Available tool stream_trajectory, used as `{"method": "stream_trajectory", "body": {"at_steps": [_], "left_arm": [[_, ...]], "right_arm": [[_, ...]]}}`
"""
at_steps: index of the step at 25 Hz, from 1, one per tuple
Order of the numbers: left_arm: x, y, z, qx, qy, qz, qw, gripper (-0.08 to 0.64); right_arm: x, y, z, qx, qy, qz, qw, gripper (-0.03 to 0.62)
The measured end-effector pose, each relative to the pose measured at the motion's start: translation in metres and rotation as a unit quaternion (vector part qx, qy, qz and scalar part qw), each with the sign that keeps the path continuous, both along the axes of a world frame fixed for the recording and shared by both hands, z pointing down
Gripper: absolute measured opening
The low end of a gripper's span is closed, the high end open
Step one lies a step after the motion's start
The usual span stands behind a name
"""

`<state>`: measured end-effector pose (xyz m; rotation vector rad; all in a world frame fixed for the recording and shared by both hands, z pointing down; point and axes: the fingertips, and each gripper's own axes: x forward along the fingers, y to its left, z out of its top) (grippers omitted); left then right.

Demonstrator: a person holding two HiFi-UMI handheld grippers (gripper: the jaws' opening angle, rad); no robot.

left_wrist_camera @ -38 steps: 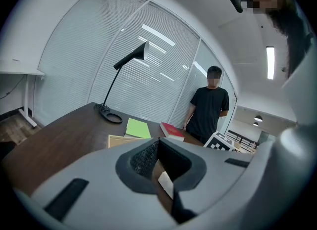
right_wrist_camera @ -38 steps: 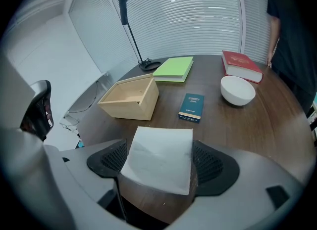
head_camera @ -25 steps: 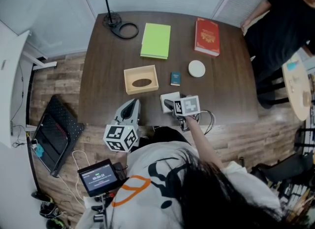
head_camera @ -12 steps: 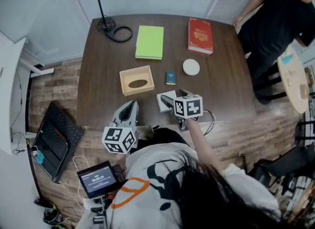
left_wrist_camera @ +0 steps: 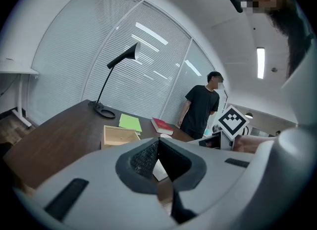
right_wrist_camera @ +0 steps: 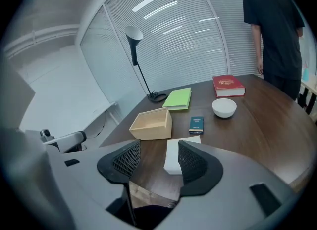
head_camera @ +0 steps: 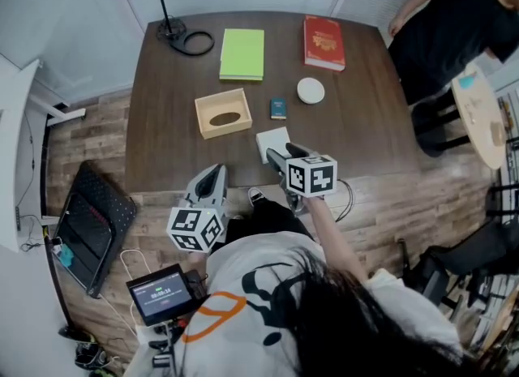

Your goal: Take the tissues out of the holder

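Note:
The wooden tissue holder [head_camera: 223, 113] [right_wrist_camera: 152, 123] [left_wrist_camera: 119, 137] stands on the dark table [head_camera: 365, 132], its oval slot facing up. A white tissue pack [head_camera: 272, 143] [right_wrist_camera: 174, 157] lies flat on the table to its right, outside the holder. My right gripper [head_camera: 277, 159] [right_wrist_camera: 158, 150] hangs just short of the pack at the table's near edge. Its jaws are closing with nothing between them. My left gripper [head_camera: 212, 174] [left_wrist_camera: 158, 144] is shut and empty, off the near edge to the left.
A green notebook [head_camera: 242, 53], a red book [head_camera: 323, 41], a white bowl [head_camera: 310, 90] and a small teal box [head_camera: 278, 108] lie further back. A lamp base [head_camera: 188, 40] sits at the far left corner. A person in black [head_camera: 454, 10] stands at the far right corner.
My right gripper has drawn back from over the tissue pack toward the near table edge, leaving the pack uncovered on the table. The left gripper has stayed put.

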<state>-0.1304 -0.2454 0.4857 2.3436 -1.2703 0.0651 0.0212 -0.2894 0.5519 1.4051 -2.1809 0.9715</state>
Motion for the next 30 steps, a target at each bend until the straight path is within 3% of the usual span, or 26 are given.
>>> {"method": "stream_trajectory", "body": {"at_steps": [12, 19, 30], "left_arm": [[0.007, 0.058, 0.019, -0.02, 0.006, 0.023, 0.9995, -0.002], [0.007, 0.068, 0.015, -0.015, -0.002, 0.01, 0.9998, -0.002], [0.079, 0.118, -0.007, 0.006, -0.004, -0.014, 0.9999, -0.002]], "right_arm": [[-0.002, 0.064, -0.001, 0.001, -0.018, 0.017, 1.0, 0.162], [0.002, 0.07, -0.006, 0.012, -0.027, 0.015, 0.999, 0.122], [0.062, 0.116, -0.031, 0.034, -0.041, -0.014, 0.998, 0.06]]}}
